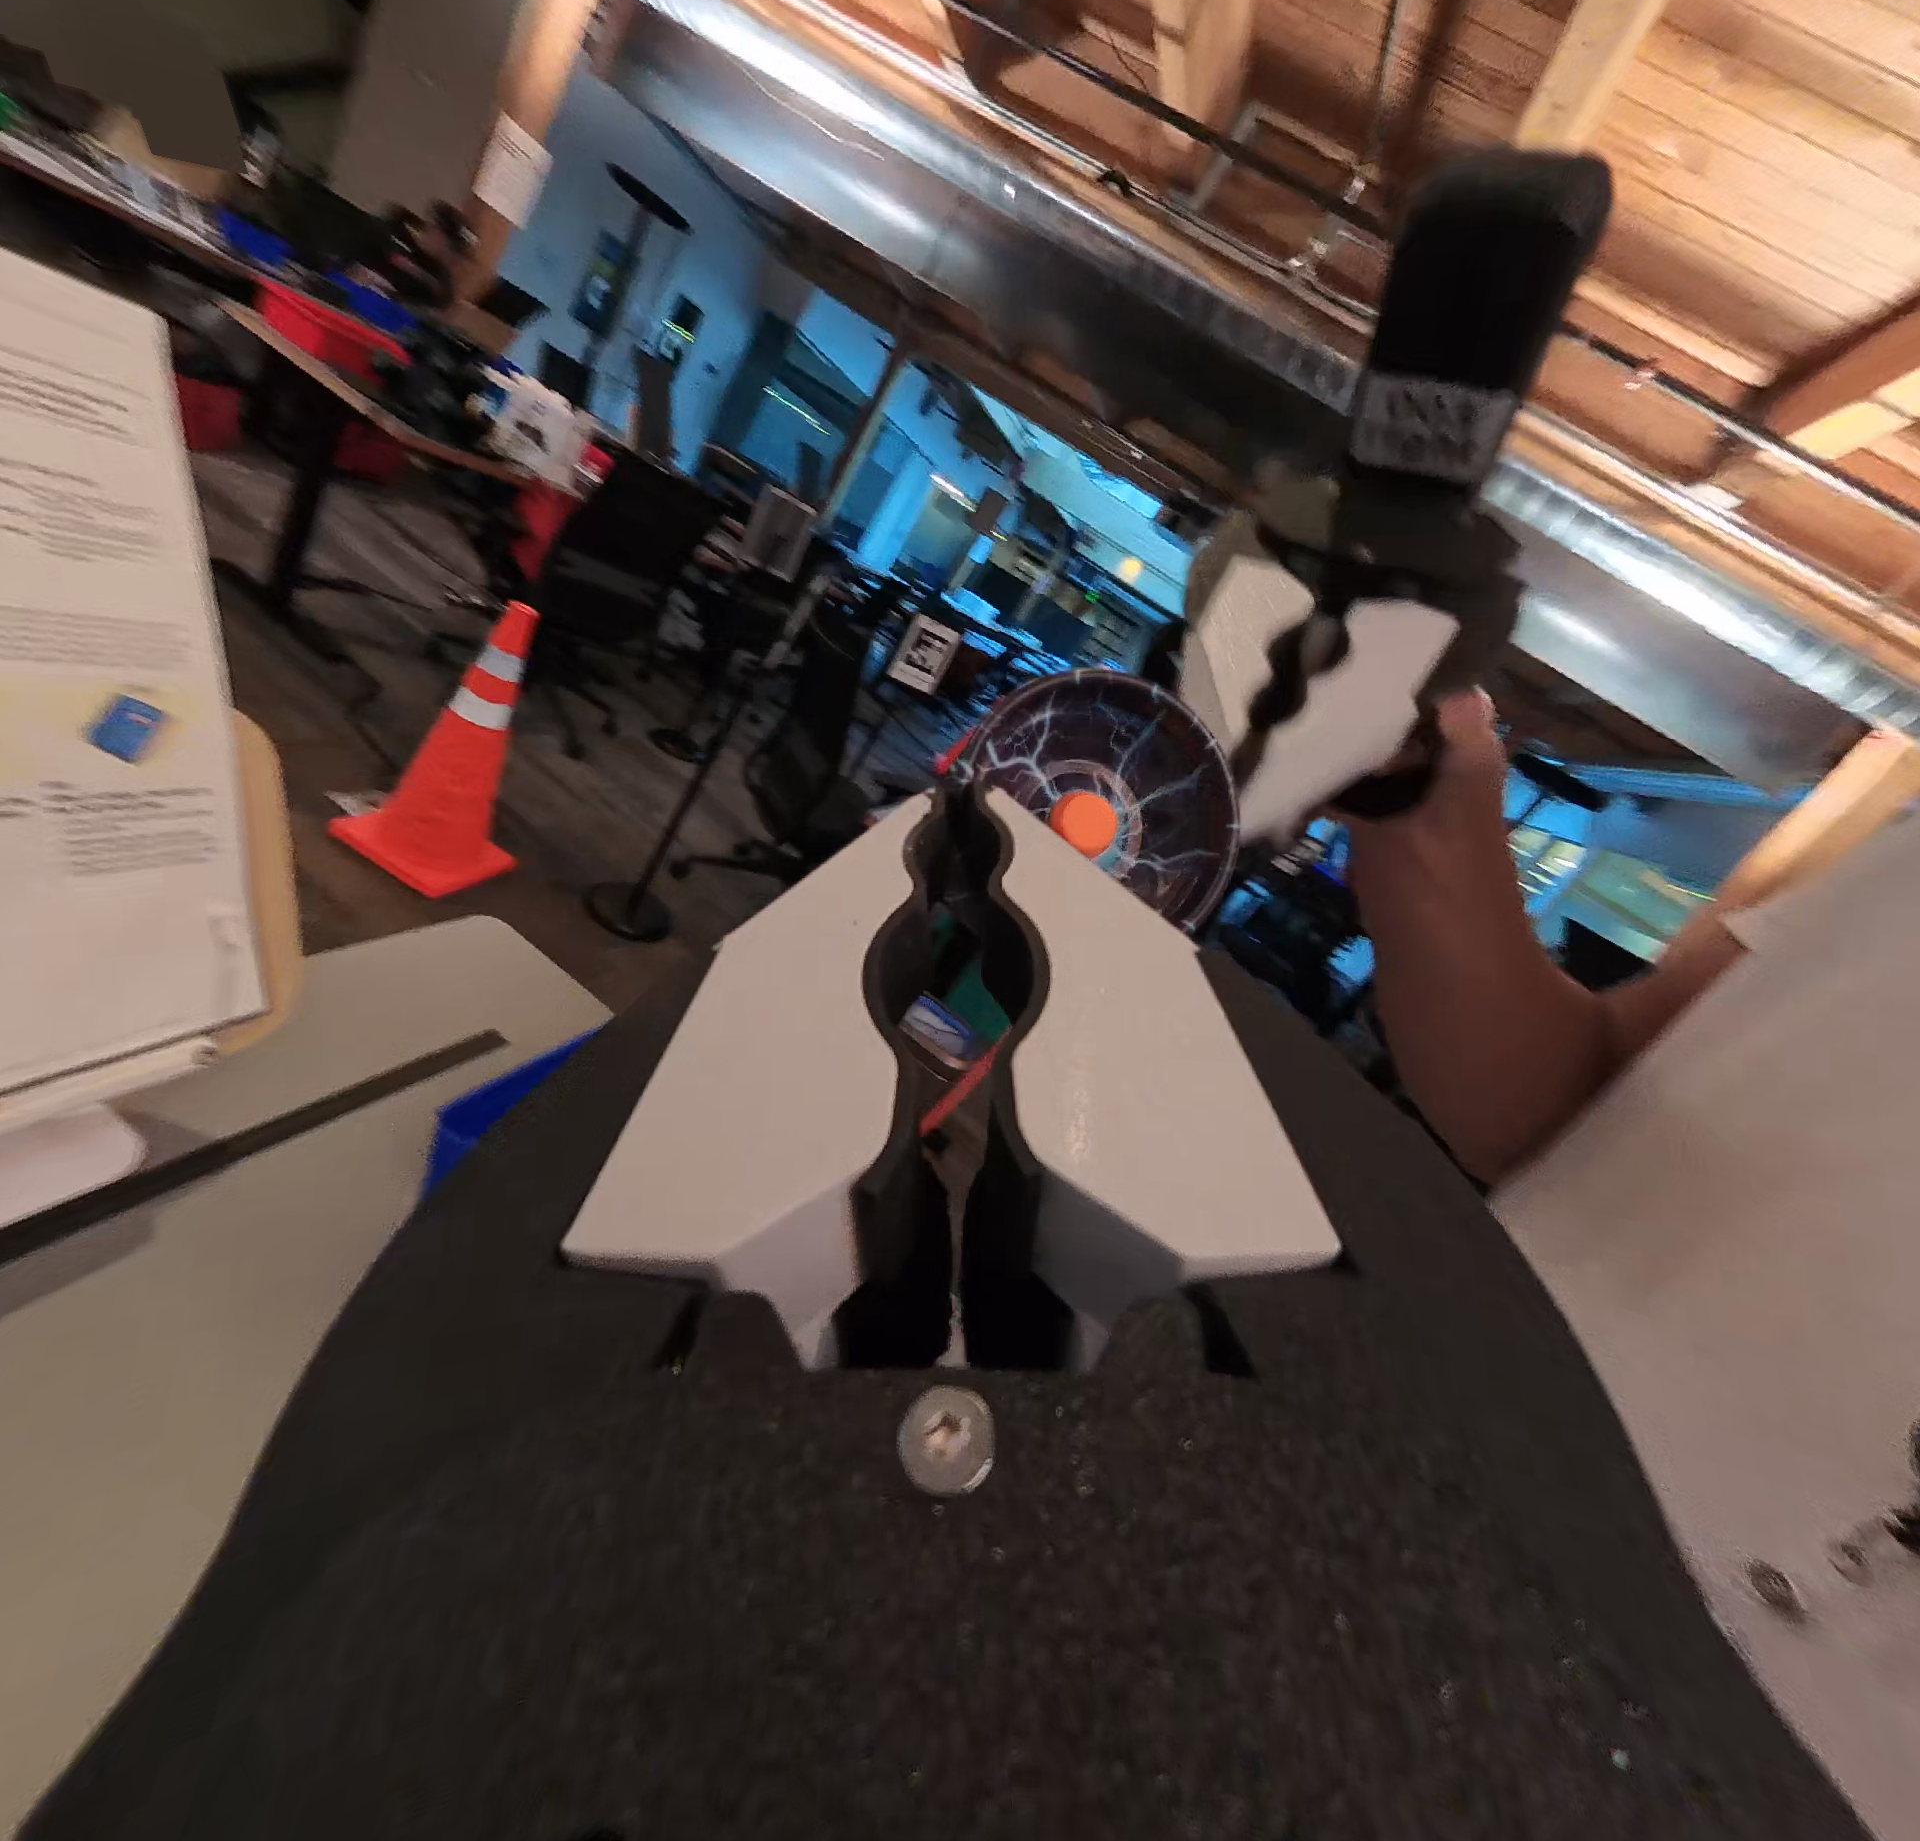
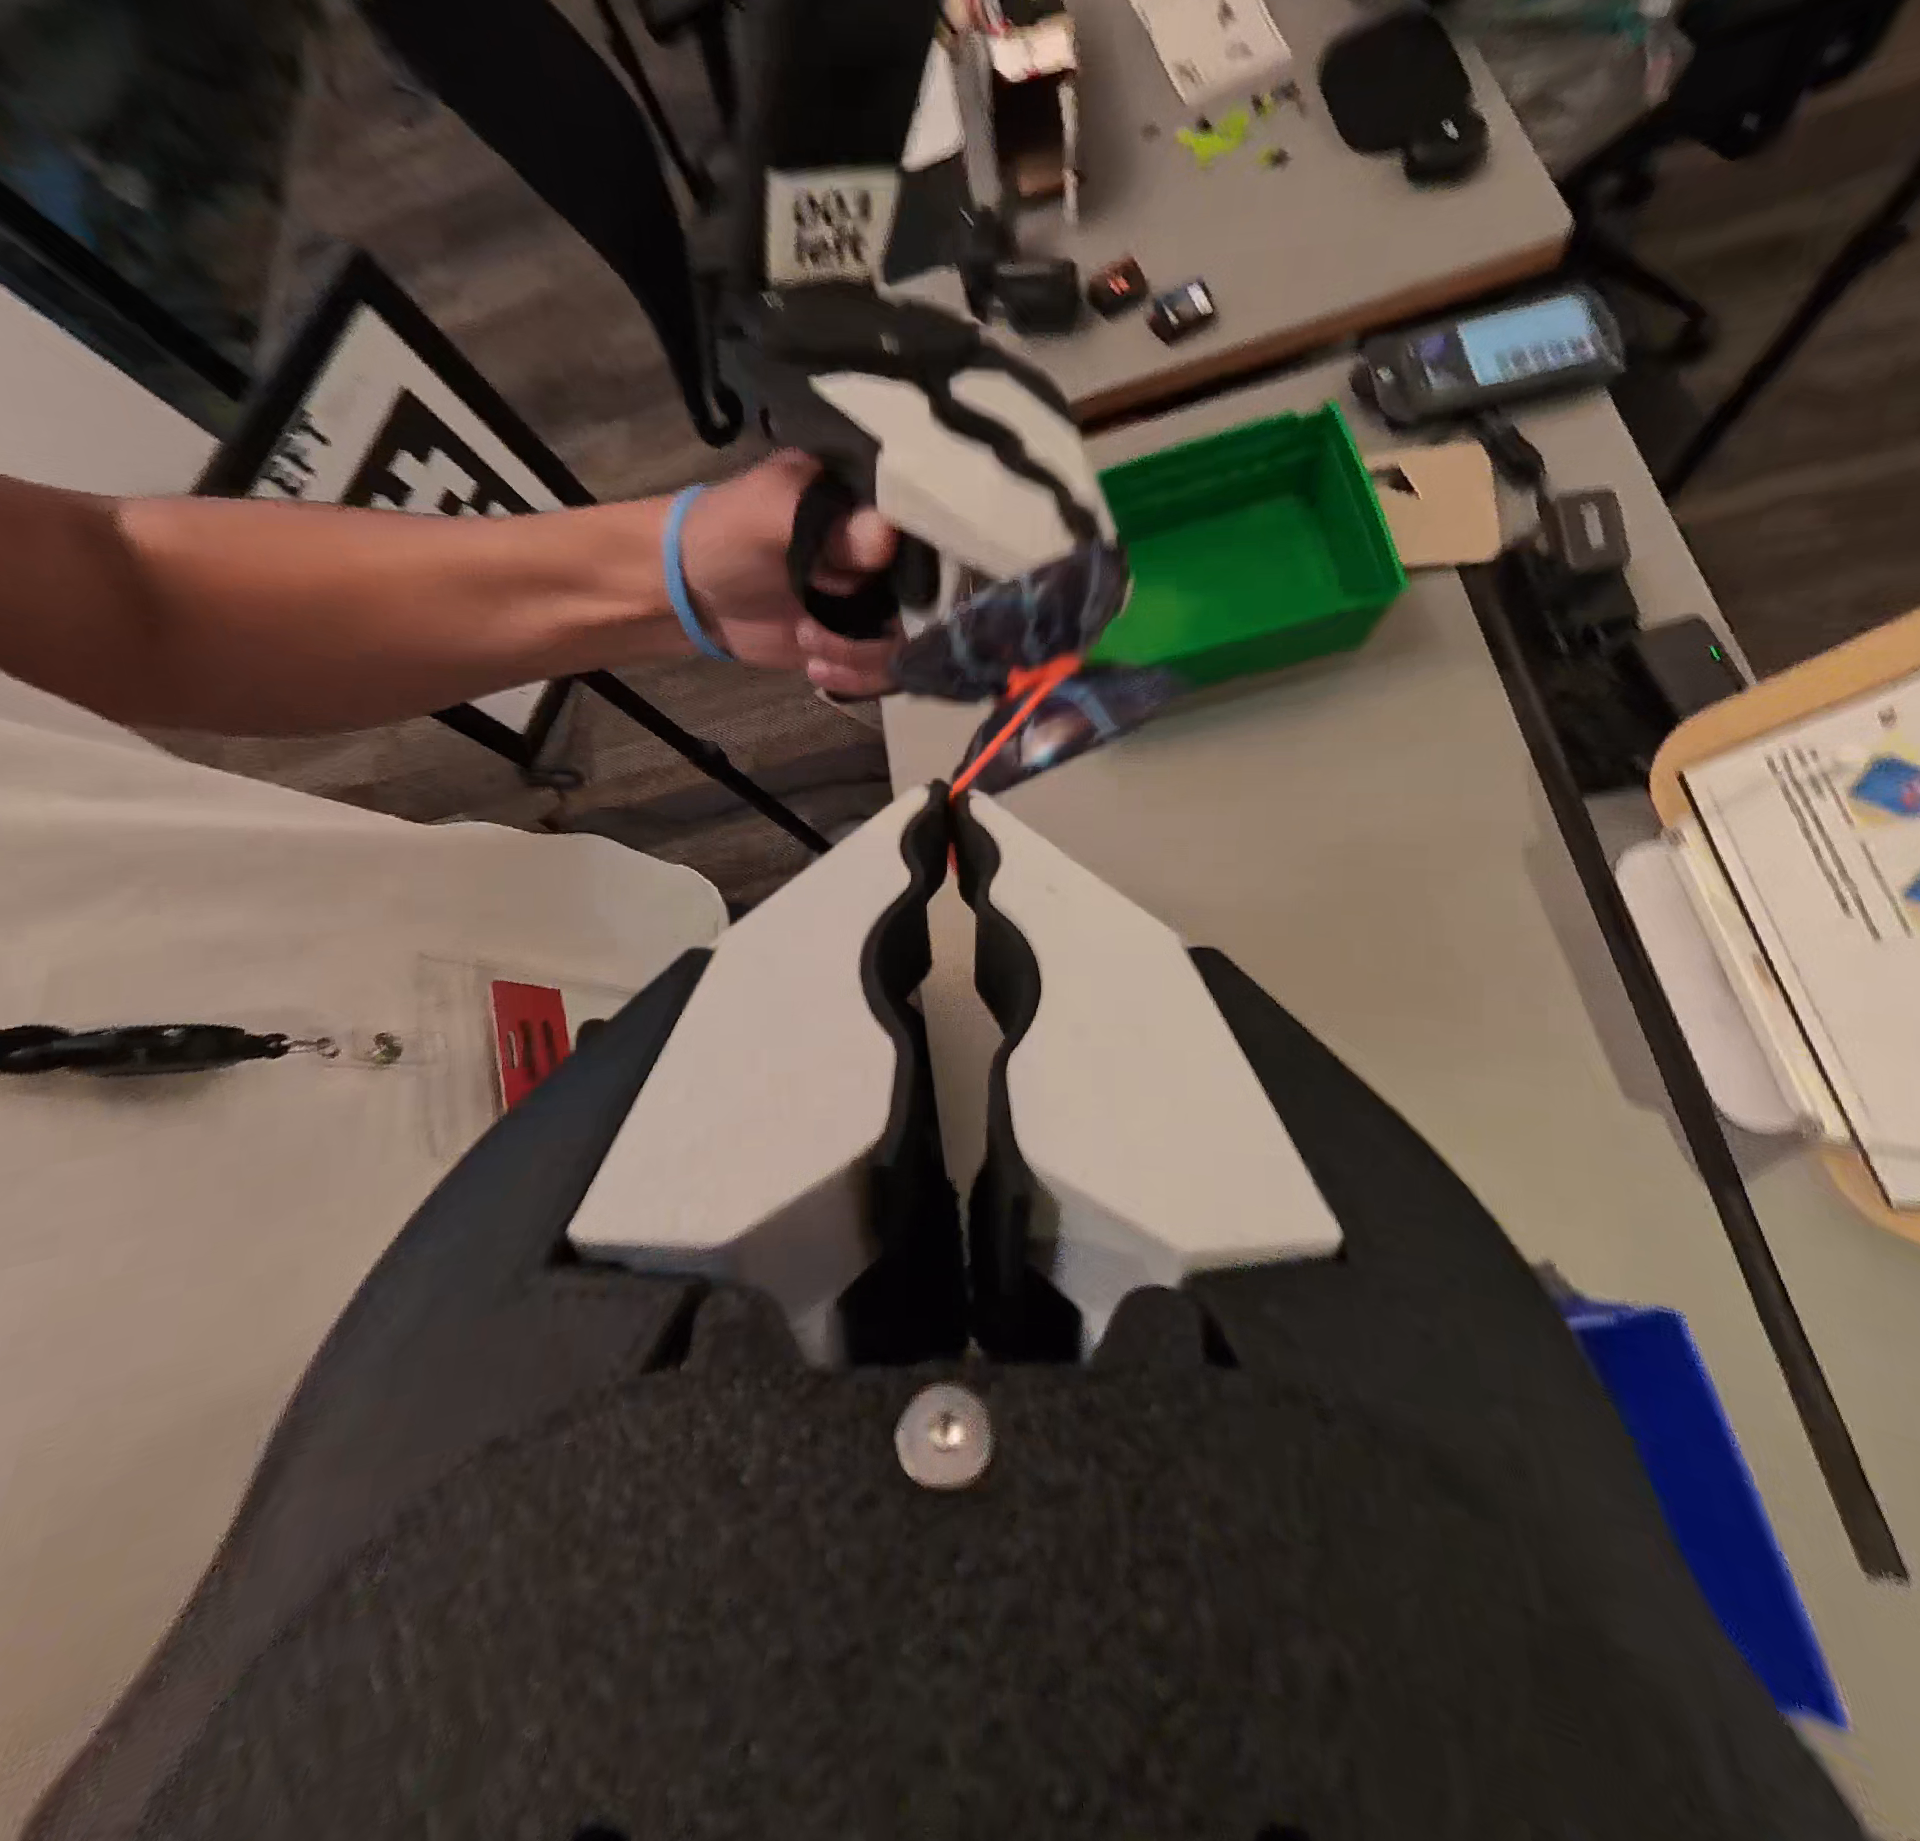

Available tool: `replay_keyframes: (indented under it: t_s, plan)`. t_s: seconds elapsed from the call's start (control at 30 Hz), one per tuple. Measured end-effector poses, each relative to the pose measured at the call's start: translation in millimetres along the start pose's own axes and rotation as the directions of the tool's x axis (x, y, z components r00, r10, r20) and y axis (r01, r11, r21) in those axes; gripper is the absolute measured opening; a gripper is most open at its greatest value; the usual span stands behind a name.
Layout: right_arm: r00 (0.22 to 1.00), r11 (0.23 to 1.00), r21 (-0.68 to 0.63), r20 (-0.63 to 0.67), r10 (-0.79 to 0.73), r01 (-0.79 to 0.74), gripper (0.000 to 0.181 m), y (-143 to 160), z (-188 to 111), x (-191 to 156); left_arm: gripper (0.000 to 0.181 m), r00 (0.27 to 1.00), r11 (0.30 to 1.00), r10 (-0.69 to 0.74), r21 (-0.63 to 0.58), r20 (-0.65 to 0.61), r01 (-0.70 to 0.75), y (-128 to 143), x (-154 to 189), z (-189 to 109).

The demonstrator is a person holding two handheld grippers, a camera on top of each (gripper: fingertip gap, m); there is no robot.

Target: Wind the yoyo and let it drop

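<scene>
The yoyo (image 1: 1117,804) is dark with pale lightning streaks and an orange hub. My left gripper (image 1: 961,804) is shut on its rim and holds it in the air. In the right wrist view the left gripper (image 2: 1101,555) comes in from the upper left in a person's hand, with the yoyo (image 2: 1013,617) at its tips. My right gripper (image 2: 951,794) is shut on the orange string (image 2: 1013,711), a short way from the yoyo. The string runs taut between them. The right gripper (image 1: 1262,794) also shows beside the yoyo in the left wrist view.
A grey table (image 2: 1299,960) lies below, with a green bin (image 2: 1247,555), a handheld device (image 2: 1486,352), a clipboard of papers (image 2: 1818,856) and a blue bin (image 2: 1704,1479). An orange cone (image 1: 447,773) stands on the floor. A lanyard with a badge (image 2: 525,1038) lies at the left. My right fingertips sit around 6 cm from my left ones.
</scene>
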State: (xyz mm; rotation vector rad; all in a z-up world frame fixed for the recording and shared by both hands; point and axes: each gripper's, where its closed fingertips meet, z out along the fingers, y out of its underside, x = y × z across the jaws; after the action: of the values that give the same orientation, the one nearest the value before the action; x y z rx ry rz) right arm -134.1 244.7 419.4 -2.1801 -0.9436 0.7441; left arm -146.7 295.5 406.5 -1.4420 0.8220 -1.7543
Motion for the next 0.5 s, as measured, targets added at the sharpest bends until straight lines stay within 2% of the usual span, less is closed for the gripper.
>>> replay_keyframes:
  t_s: [0.07,0.17,0.27,0.33,0.4,0.5]
  plan:
    - [0.997,0.997,0.020,0.006,0.078,-0.078,0.000,7.4,11.7,-7.6,0.000,0.997,0.998,0.048,0.026,0.064,-0.050,-8.9,-5.4,2.3]
    - [0.970,0.971,0.082,0.116,0.213,-0.223,0.000,18.7,36.6,-16.6,0.000,0.996,0.994,0.047,0.090,0.073,-0.054,-20.3,0.7,10.4]
    - [0.935,0.932,0.185,0.234,0.266,-0.311,0.000,21.5,49.8,-19.5,0.000,0.998,0.985,-0.050,0.162,-0.033,0.055,-28.4,14.8,14.3]
    - [0.934,0.909,0.293,0.289,0.210,-0.295,0.000,15.4,48.3,-19.5,0.000,0.977,0.959,-0.151,0.216,-0.152,0.182,-35.1,25.9,10.6]
    - [0.946,0.920,0.319,0.295,0.132,-0.228,0.000,22.9,52.8,-17.1,0.000,0.928,0.914,-0.240,0.257,-0.285,0.315,-42.4,36.1,2.7]
    - [0.943,0.922,0.318,0.309,0.121,-0.222,0.000,27.6,54.9,-4.5,0.000,0.885,0.913,-0.270,0.190,-0.379,0.360,-32.4,51.7,-0.3]
